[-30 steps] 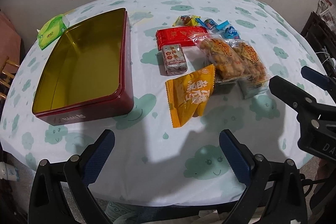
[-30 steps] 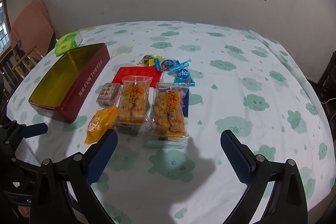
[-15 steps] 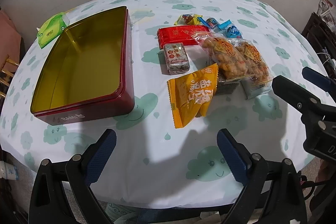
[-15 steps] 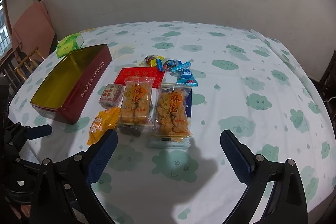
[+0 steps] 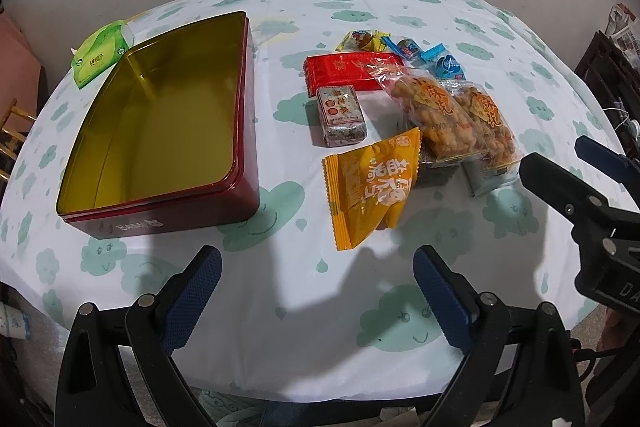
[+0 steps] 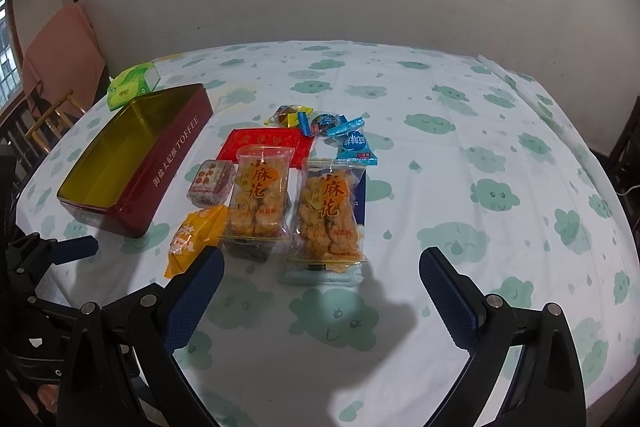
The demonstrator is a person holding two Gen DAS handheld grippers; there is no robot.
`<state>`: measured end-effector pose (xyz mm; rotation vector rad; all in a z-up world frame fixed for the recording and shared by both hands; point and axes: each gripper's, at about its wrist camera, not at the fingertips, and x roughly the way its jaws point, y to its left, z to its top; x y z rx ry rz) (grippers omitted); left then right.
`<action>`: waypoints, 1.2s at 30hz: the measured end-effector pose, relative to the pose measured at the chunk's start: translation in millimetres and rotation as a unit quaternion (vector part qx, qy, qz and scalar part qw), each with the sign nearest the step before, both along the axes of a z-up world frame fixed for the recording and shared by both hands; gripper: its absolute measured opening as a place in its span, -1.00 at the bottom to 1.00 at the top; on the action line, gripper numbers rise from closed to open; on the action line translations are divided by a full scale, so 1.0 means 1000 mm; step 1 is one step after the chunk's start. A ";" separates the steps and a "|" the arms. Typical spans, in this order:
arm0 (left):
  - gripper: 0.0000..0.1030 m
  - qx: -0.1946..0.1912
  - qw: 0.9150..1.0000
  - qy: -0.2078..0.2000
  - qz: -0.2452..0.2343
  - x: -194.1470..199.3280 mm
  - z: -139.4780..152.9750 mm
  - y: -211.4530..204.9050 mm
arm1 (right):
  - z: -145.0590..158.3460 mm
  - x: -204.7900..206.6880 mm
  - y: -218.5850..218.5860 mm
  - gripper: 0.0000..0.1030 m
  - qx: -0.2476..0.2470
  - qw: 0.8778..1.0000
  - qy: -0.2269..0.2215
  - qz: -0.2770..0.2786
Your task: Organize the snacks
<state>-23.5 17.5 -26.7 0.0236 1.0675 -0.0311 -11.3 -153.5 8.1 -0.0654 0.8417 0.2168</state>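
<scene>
An empty red tin (image 5: 160,131) (image 6: 132,151) with a gold inside sits on the left of the table. Right of it lies a heap of snacks: an orange packet (image 5: 372,187) (image 6: 194,239), a small foil-wrapped block (image 5: 342,115) (image 6: 212,183), a red flat packet (image 5: 348,73) (image 6: 268,143), two clear bags of fried twists (image 5: 436,115) (image 6: 260,199) (image 6: 328,219) and several small candies (image 5: 404,47) (image 6: 320,125). My left gripper (image 5: 316,291) is open, low before the orange packet. Open too, my right gripper (image 6: 320,291) hovers in front of the twist bags.
A green tissue pack (image 5: 100,53) (image 6: 134,85) lies behind the tin. The cloud-print tablecloth (image 6: 480,187) covers a round table; its right half is bare. A chair with a pink cloth (image 6: 52,59) stands at the far left, a wall with a window behind.
Both grippers have drifted slightly forward toward the snacks; the items appear a little nearer. Nothing was taken hold of.
</scene>
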 end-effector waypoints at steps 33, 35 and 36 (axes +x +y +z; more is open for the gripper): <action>0.58 -0.006 1.000 -0.002 -0.027 0.027 -0.005 -0.019 | -0.010 0.008 -0.017 0.82 0.015 1.000 0.007 -0.011; 0.51 -0.008 1.000 -0.003 -0.030 0.028 -0.006 -0.021 | -0.011 0.009 -0.018 0.82 0.016 1.000 0.008 -0.014; 0.49 -0.007 0.999 -0.004 -0.032 0.029 -0.006 -0.022 | -0.011 0.009 -0.019 0.82 0.018 1.000 0.008 -0.015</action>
